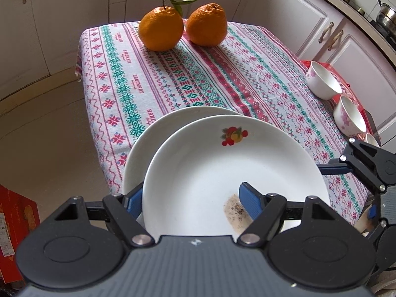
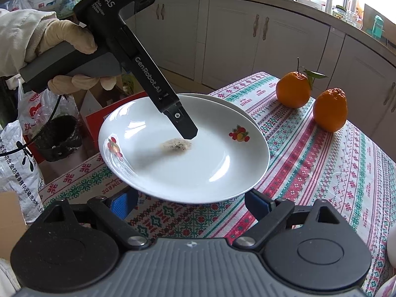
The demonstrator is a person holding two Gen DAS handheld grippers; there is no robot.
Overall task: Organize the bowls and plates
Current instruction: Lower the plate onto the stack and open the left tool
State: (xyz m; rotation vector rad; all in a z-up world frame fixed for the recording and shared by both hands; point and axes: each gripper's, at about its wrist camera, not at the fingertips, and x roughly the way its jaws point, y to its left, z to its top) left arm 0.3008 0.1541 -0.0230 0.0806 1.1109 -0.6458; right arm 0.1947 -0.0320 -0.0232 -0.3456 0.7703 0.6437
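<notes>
Clamped on the near rim of the upper white plate [image 1: 222, 173], the left gripper [image 1: 190, 198] has one blue pad on the plate's inner surface beside a brownish speckled smear [image 1: 235, 210] and the other under the rim; a gloved hand [image 2: 69, 57] holds its handle. That plate is tilted and lifted at the gripped side, overlapping a second white plate [image 1: 153, 143] beneath it, both at the near left corner of the table under the patterned tablecloth [image 1: 222, 79]. Jaws of the right gripper [image 2: 193, 204] stand spread and empty, its pads just short of the upper plate's near edge, not touching it.

Most of the lower plate is covered by the upper one; whether the two touch I cannot tell. Two small floral bowls [image 1: 324, 81] sit at the table's right edge on something red, with a third bowl cut off behind the right gripper.

Both plates overhang the table's left edge. Two oranges [image 1: 160, 29] stand at the far end, well apart from the plates, and the cloth between lies bare
</notes>
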